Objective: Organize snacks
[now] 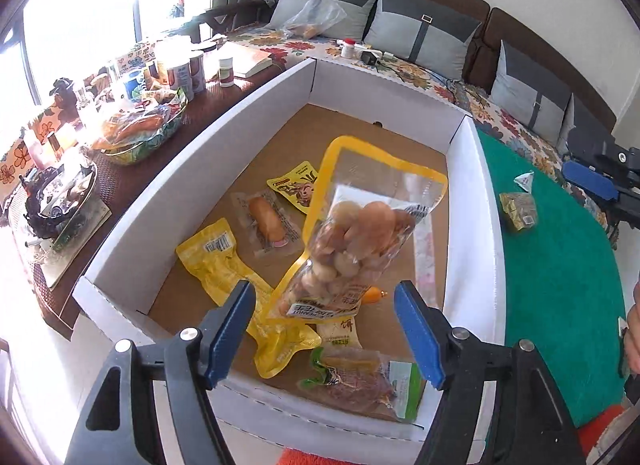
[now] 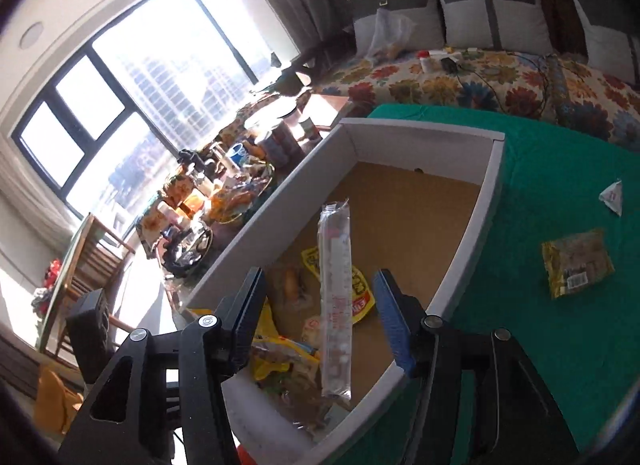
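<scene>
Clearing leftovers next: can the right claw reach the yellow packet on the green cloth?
Probably yes: the right claw is open, holding nothing, and the yellow packet lies uncovered on the green cloth, outside the box wall.

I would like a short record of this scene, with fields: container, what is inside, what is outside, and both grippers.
container: white cardboard box with a brown floor
inside: peanut bag, sausage, long clear packet, other snack packs
outside: yellow snack pack and small white triangular packet on the green cloth
left gripper: open, above the box
right gripper: open, above the box
</scene>
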`<state>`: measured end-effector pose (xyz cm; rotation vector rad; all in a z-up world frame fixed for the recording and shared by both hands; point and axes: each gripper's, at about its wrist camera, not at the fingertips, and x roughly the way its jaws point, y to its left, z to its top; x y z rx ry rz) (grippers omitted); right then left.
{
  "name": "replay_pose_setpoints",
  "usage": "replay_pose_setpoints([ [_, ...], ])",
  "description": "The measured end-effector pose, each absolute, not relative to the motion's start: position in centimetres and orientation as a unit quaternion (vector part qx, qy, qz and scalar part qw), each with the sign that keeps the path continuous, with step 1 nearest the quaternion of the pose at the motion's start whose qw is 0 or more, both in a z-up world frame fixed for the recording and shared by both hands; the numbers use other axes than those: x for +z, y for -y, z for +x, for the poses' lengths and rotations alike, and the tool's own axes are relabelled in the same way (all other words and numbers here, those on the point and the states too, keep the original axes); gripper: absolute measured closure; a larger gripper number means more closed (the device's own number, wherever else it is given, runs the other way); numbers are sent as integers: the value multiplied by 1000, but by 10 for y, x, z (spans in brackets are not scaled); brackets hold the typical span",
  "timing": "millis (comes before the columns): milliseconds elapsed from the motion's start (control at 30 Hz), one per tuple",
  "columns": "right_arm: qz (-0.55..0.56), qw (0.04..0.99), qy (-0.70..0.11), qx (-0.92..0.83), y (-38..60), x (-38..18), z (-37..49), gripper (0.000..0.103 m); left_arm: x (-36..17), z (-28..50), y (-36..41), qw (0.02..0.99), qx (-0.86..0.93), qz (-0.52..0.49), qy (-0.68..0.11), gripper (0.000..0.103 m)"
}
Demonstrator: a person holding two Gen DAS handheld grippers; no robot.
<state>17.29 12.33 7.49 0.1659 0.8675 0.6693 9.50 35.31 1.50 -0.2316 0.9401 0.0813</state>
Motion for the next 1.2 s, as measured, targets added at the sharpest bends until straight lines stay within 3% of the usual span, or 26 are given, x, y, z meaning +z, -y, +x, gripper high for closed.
replay_pose_setpoints([
  [67, 50, 863, -400, 303, -103, 66, 164, 28, 9, 87, -352, 888, 46, -126, -440, 17],
  [267, -54, 894, -400, 194, -2, -2, 141, 26, 28, 72, -311, 902, 22, -147, -405, 16],
  [400, -97, 891, -429, 110, 88, -52, 124, 26, 54, 73, -257, 915, -30, -139, -377, 6],
  [567, -90, 892, -442, 24, 194, -78, 101, 26, 65, 88, -161, 915, -115, -99, -373, 1],
  [867, 31, 896, -438, -71, 309, -93, 81, 26, -24, 133, 5, 863, -198, -17, -464, 1],
  [1200, 27, 893, -444, -71, 311, -99, 84, 13, -96, 172, 62, 862, -133, 34, -488, 1],
])
